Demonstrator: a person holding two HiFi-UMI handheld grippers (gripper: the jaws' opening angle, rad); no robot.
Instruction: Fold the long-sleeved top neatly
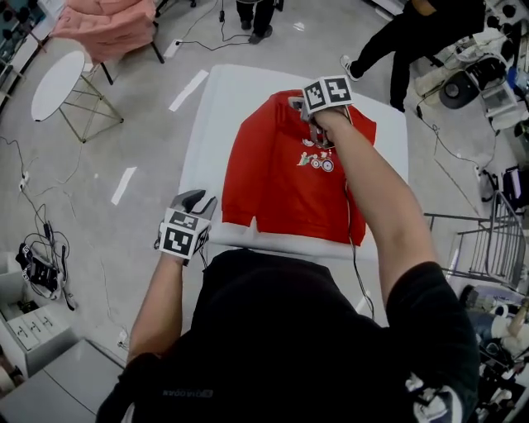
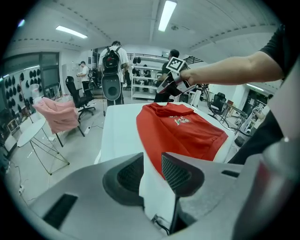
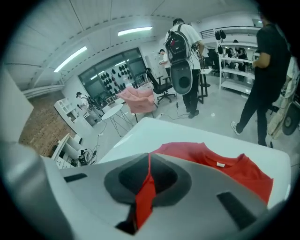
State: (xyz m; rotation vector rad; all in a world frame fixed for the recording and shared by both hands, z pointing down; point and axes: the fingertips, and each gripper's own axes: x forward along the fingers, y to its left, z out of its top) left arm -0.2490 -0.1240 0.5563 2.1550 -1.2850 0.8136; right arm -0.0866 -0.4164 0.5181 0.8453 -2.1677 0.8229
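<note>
The red long-sleeved top (image 1: 285, 178) lies flat, printed side up, on the white surface (image 1: 223, 107) in the middle of the head view, its hem toward you and its collar toward the top of the frame. Expect it to handle as light, soft knit: it will drape and sag from any single pinch, drag on the cover sooner than slide, and crease wherever you bunch it. Take it at an edge, such as a shoulder seam, a hem corner or a cuff, and lift from two points so the fold line stays straight. Your right tool (image 1: 318, 132) is closed to a narrow pinch on a ridge of red fabric just below the collar, while your left tool (image 1: 197, 201) hangs with its jaws wide and nothing between them, just beside the hem's lower-left corner. The sleeves seem to be tucked in already, though your arm covers the right side, so I cannot be sure. The surface is pale, smooth and roomy on every side of the garment. Around it the room is busy: a pink garment (image 1: 107, 25) on a chair and a round side table (image 1: 56, 83) at upper left, cables (image 1: 41, 248) on the floor at left, a metal rack (image 1: 488, 240) at right, and people (image 1: 413, 41) standing along the top.
</note>
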